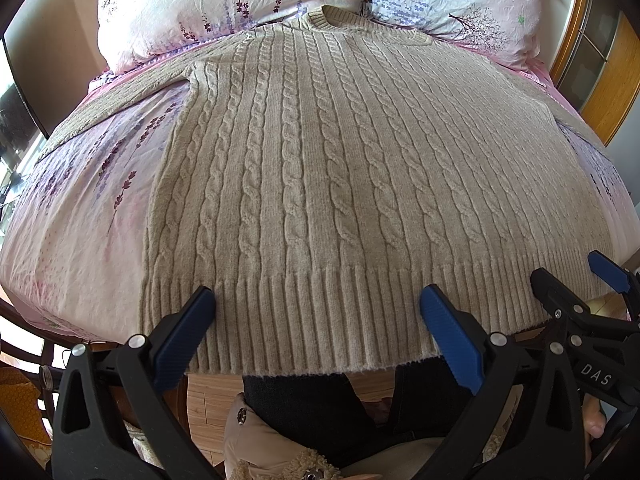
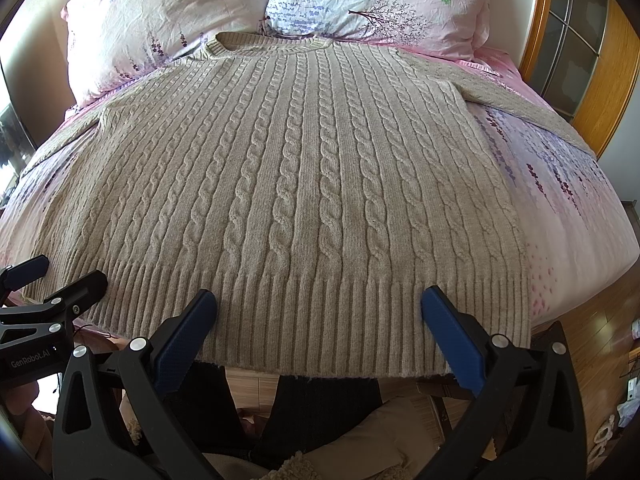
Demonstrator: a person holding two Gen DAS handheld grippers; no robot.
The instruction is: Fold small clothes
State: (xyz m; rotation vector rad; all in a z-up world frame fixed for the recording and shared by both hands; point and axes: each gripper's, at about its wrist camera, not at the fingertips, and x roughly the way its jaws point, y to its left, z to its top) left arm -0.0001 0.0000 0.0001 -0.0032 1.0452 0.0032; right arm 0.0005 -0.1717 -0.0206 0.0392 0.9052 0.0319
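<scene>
A beige cable-knit sweater (image 1: 320,160) (image 2: 288,184) lies flat and spread out on the bed, collar at the far end by the pillows, ribbed hem hanging a little over the near edge. Both sleeves stretch out sideways. My left gripper (image 1: 318,300) hovers open above the left half of the hem, with nothing between its blue pads (image 1: 184,332). My right gripper (image 2: 318,302) stands open above the right half of the hem, also holding nothing. Each gripper shows at the edge of the other's view: the right gripper (image 1: 576,284), the left gripper (image 2: 64,276).
The bed sheet (image 2: 572,216) is pink with a purple floral print. Two matching pillows (image 1: 224,4) (image 2: 384,0) lean at the head. A wooden-framed door or cabinet (image 2: 580,64) stands at the right. The person's dark trousers (image 1: 320,408) and wooden floor show below the hem.
</scene>
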